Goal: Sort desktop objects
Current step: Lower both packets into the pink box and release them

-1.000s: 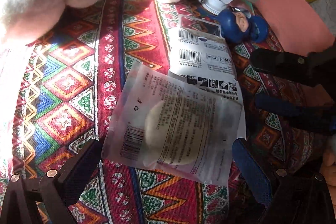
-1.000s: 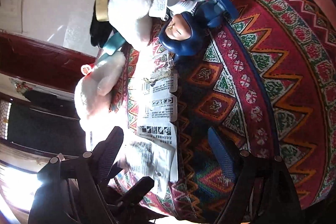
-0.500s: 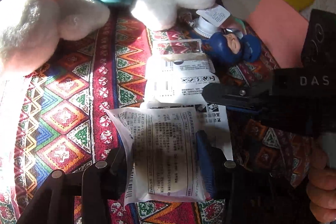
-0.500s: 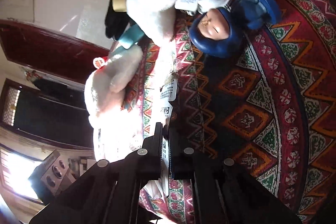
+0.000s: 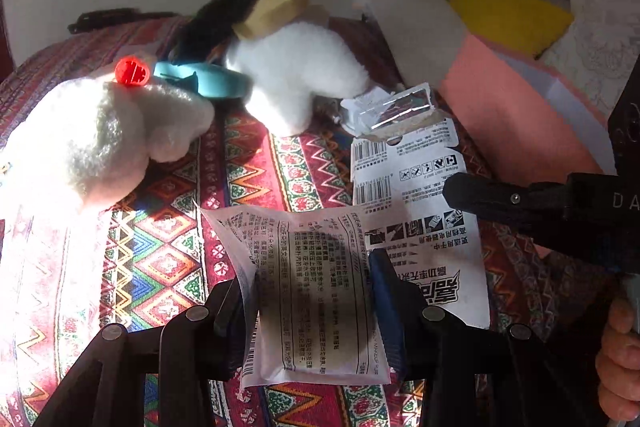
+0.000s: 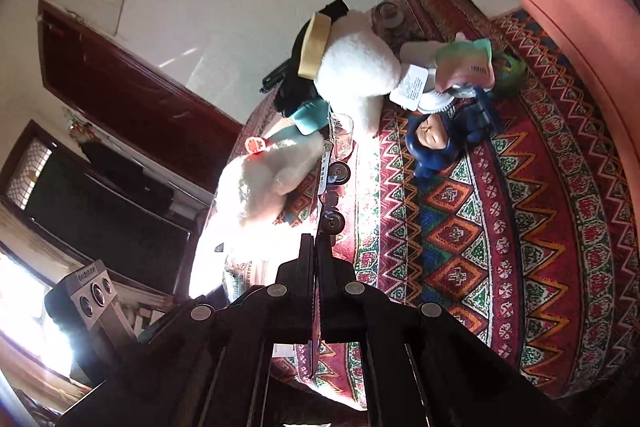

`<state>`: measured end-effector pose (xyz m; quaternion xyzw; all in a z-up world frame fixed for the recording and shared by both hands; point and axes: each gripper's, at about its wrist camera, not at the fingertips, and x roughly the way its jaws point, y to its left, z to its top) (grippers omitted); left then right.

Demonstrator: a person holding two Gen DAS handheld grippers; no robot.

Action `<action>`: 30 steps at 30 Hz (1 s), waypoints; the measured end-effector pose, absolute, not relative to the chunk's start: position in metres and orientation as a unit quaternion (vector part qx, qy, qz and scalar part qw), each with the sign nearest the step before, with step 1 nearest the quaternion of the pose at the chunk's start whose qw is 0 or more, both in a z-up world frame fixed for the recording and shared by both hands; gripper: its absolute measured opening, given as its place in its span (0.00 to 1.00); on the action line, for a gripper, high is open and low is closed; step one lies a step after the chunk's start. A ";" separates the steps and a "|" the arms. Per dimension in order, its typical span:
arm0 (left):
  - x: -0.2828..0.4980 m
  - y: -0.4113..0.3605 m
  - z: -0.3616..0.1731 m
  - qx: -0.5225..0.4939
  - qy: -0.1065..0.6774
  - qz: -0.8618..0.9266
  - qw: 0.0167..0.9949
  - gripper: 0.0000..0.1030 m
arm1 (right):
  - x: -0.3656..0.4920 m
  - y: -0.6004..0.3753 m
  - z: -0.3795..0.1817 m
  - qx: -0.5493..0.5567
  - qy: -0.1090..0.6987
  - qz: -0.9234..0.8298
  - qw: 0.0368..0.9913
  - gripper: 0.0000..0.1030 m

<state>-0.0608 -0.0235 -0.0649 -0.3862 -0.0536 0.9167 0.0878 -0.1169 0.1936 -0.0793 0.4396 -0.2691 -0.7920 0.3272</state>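
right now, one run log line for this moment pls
left gripper: shut on white sachet | right gripper: shut on blister card, held edge-on | both lifted off patterned cloth | plush toys: untouched

Bench [image 5: 168,259]: draped in a red patterned cloth with zigzags and diamonds, sunlit on its left side.
Plush toys: 2 white ones, 1 at the left [image 5: 96,143], 1 further back [image 5: 300,75], well apart.
Between them: teal band [image 5: 204,83] with a red cap [image 5: 132,71] just beside it.
Doll: blue-hooded [image 6: 432,143], lying near the rear plush.
Far right: pink sheet [image 5: 516,111].
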 end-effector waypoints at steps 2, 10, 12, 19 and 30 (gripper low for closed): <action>-0.060 -0.019 -0.055 -0.377 -0.051 0.920 0.094 0.43 | -0.109 0.204 -0.066 0.425 -0.271 -0.799 0.327 0.01; -0.057 0.016 -0.015 -0.341 -0.033 0.931 0.126 0.43 | -0.083 0.252 -0.014 0.360 -0.285 -0.828 0.321 0.01; -0.060 0.028 -0.007 -0.333 -0.027 0.933 0.136 0.43 | -0.075 0.267 -0.002 0.345 -0.286 -0.836 0.317 0.01; -0.075 0.088 0.027 -0.296 -0.001 0.937 0.187 0.43 | -0.055 0.332 0.035 0.290 -0.290 -0.867 0.284 0.01; -0.134 0.220 0.052 -0.276 0.035 0.918 0.284 0.43 | -0.062 0.446 0.061 0.230 -0.295 -0.910 0.180 0.01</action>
